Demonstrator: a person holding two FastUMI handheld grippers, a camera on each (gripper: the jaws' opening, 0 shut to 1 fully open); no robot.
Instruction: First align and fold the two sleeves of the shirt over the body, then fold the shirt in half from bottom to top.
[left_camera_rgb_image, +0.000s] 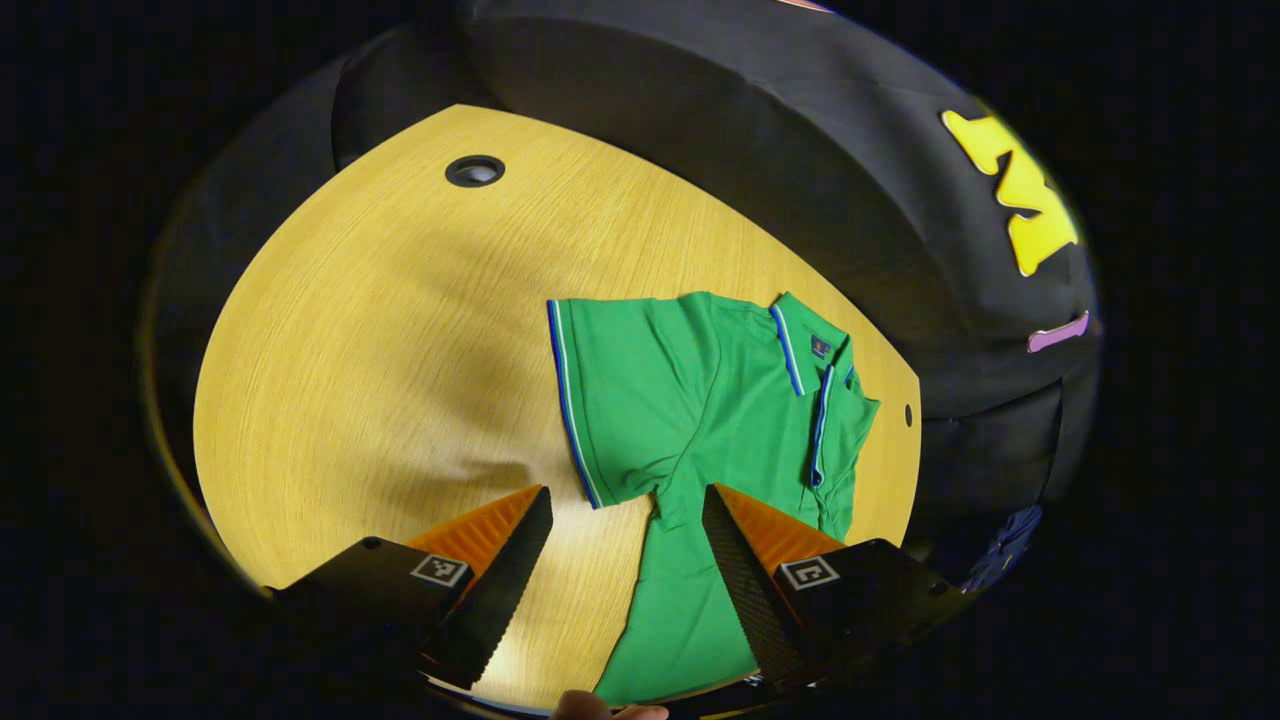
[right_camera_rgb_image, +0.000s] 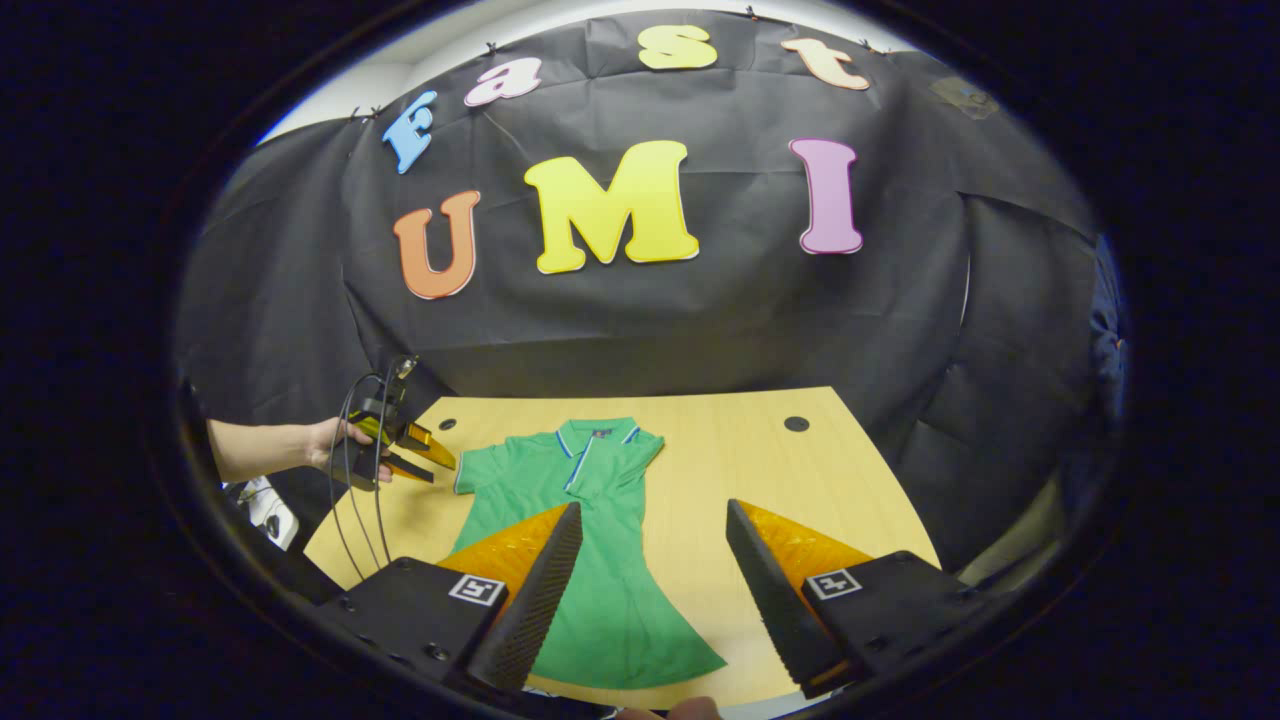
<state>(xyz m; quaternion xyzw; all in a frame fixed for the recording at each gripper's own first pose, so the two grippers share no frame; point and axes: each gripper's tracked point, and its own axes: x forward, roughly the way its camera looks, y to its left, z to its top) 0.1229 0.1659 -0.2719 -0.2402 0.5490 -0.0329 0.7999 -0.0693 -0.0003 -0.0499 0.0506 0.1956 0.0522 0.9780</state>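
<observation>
Green polo shirt (right_camera_rgb_image: 590, 540) lies flat on desk (right_camera_rgb_image: 800, 480), right sleeve already folded over body, left sleeve (left_camera_rgb_image: 610, 400) out. Left claw (left_camera_rgb_image: 625, 545) and right claw (right_camera_rgb_image: 650, 570) hover spread, empty. Risk: a shallow pinch drags the whole shirt askew.

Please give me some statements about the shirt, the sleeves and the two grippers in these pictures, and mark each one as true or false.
1. The green shirt lies on the wooden table. True.
2. Both sleeves are spread out flat. False: one sleeve lies out to the side; the other sleeve is already folded over the body.
3. The left gripper grips the sleeve. False: its jaws are open and hold nothing.
4. The right gripper is open. True.
5. The shirt is folded in half. False: it lies at full length.
</observation>
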